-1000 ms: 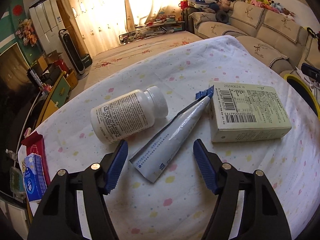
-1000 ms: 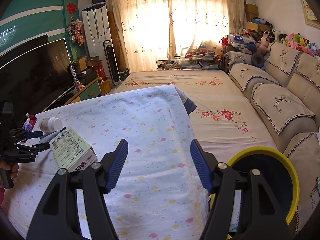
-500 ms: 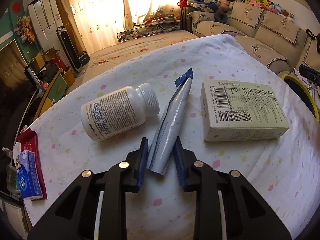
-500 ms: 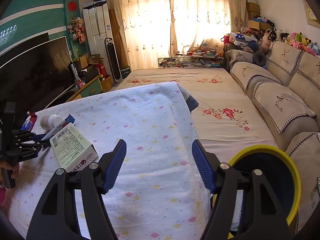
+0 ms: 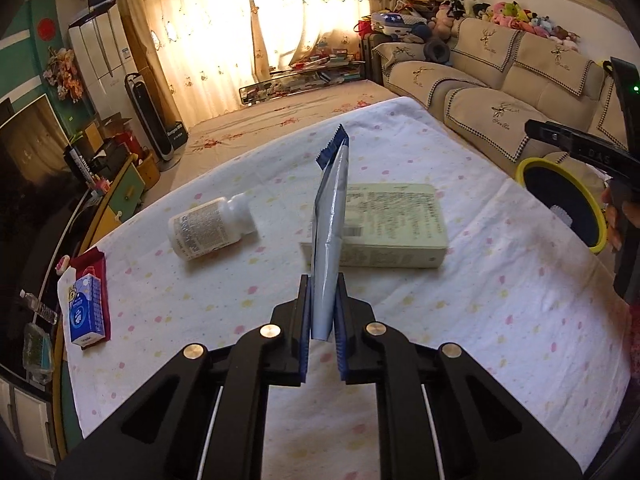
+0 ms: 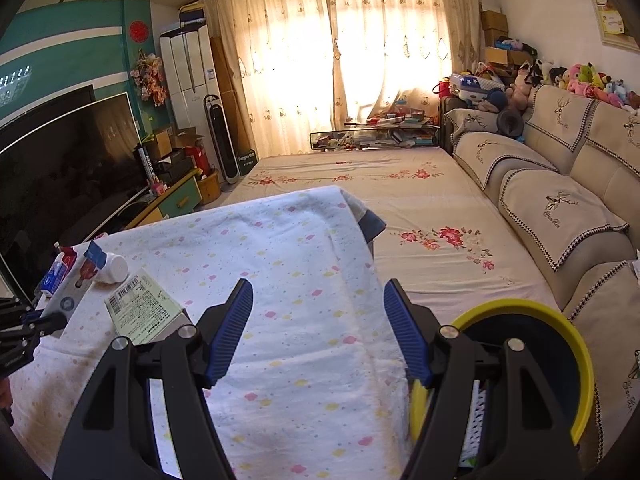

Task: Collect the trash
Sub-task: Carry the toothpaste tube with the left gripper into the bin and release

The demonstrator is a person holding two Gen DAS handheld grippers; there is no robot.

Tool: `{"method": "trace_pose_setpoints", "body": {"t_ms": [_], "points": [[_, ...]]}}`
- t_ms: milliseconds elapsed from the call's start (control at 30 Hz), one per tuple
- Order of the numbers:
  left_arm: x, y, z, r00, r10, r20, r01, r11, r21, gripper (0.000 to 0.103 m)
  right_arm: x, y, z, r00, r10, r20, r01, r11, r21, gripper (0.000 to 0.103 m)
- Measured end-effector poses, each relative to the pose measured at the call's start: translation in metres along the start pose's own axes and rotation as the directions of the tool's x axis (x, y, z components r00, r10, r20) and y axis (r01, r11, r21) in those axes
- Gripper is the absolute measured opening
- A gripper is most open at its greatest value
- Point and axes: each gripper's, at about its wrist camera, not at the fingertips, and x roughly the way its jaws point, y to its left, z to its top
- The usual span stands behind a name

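Warm daylight glows through pale patterned curtains across the far wall. A tall white air conditioner and a slim tower fan stand in the corner beside a teal wall with white stripes. A large dark television sits on the left above a green and yellow cabinet. A beige sofa with deer-embroidered covers lines the right side, with plush toys along its back. A floral sheet covers the floor area, and a low glass shelf of clutter lies under the window.
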Motion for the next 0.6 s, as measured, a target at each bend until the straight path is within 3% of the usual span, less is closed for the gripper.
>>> {"method": "trace_pose_setpoints", "body": {"t_ms": [100,300,600], "points": [[-0.003,-0.031,0.012,0.999,-0.048,0.011,0.047,0.998,0.038,0.011,-0.024,-0.022,0.001,0.999,-0.022,0.038,0.021,0.999,0.025,0.065],[0.004,-0.111,0.044,0.982,-0.188,0.017,0.184,0.973,0.141,0.011,-0.075,-0.094,-0.018,0.986,-0.156,0.055,0.15,0.984,0.099,0.066],[0.037,-0.247,0.088,0.931,-0.36,-0.065,0.362,0.883,0.298,0.011,-0.124,-0.181,-0.059,0.95,-0.312,0.019,0.3,0.926,0.23,0.066]]}}
